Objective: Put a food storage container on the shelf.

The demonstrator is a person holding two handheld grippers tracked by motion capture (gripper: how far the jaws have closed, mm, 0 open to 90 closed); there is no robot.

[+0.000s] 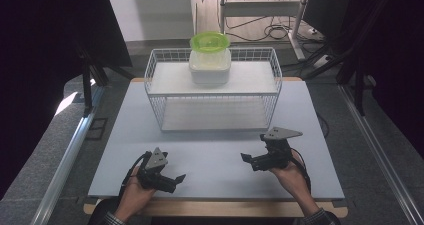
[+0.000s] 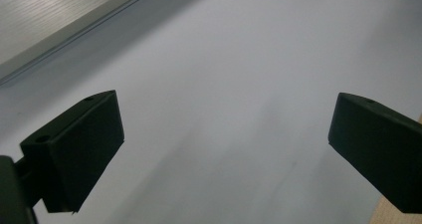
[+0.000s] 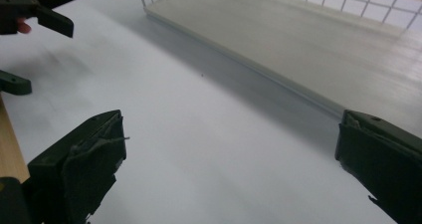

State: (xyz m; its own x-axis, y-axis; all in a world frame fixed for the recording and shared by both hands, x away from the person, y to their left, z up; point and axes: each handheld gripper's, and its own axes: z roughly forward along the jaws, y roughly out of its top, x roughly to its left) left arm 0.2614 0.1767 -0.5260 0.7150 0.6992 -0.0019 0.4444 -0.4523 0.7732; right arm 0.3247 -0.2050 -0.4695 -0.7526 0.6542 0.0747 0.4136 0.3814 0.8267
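Hovering low over the table (image 1: 215, 160), left gripper (image 1: 176, 181) and right gripper (image 1: 248, 160) both gaping, empty; tub (image 1: 210, 65) sitting on rack (image 1: 165, 82), well apart. Possibly risking clipping wire rim when reaching.

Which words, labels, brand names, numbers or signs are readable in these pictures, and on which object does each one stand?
None can be read. The container with its green lid, the wire rack, the table, the left gripper and the right gripper show no print, label or number in any view.
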